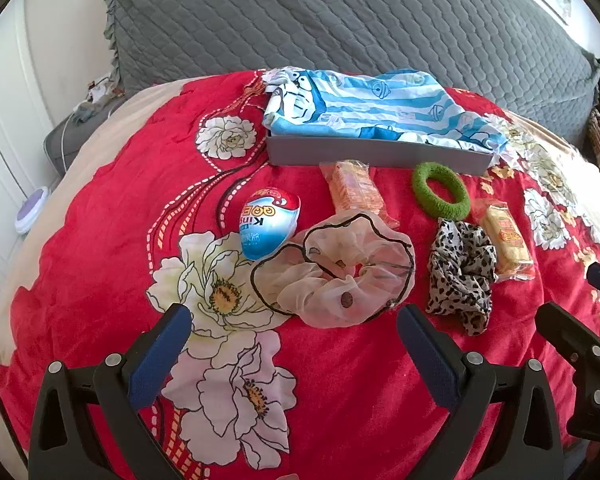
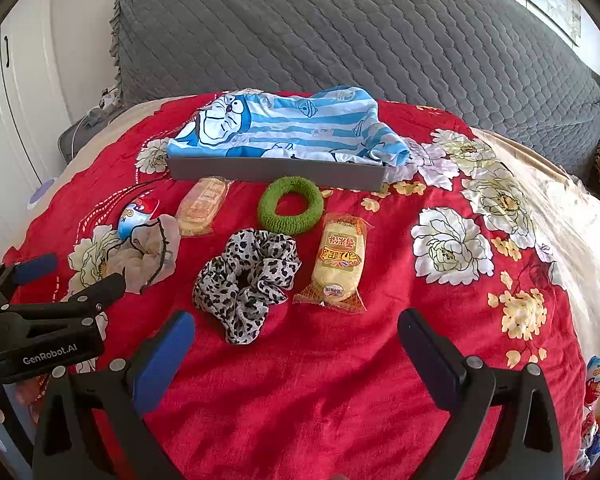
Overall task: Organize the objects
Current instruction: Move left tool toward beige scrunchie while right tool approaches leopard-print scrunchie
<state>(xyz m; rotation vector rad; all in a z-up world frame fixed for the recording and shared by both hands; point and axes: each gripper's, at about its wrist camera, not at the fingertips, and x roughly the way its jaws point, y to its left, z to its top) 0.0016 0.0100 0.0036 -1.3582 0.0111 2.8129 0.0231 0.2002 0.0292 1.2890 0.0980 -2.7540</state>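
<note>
Scrunchies & snacks are spread loose on the red bedspread (image 2: 340,360), just before the grey box (image 2: 276,174); nothing seems sorted yet, so approx. all work is judged left. Counted: 3 hair ties – sheer scrunchie (image 1: 340,268), leopard scrunchie (image 2: 246,276), green ring (image 2: 291,205); 2 snack packs (image 2: 338,264); 1 egg (image 1: 269,224), plus another at far right. Box holds a blue cloth (image 2: 292,128). Left gripper (image 1: 294,354) & right gripper (image 2: 296,354) are held wide, empty.

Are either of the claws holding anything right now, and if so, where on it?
Nothing is held. The left claw and right claw both stand wide open above the red blanket, with the scrunchies and snack packets lying untouched ahead.
</note>
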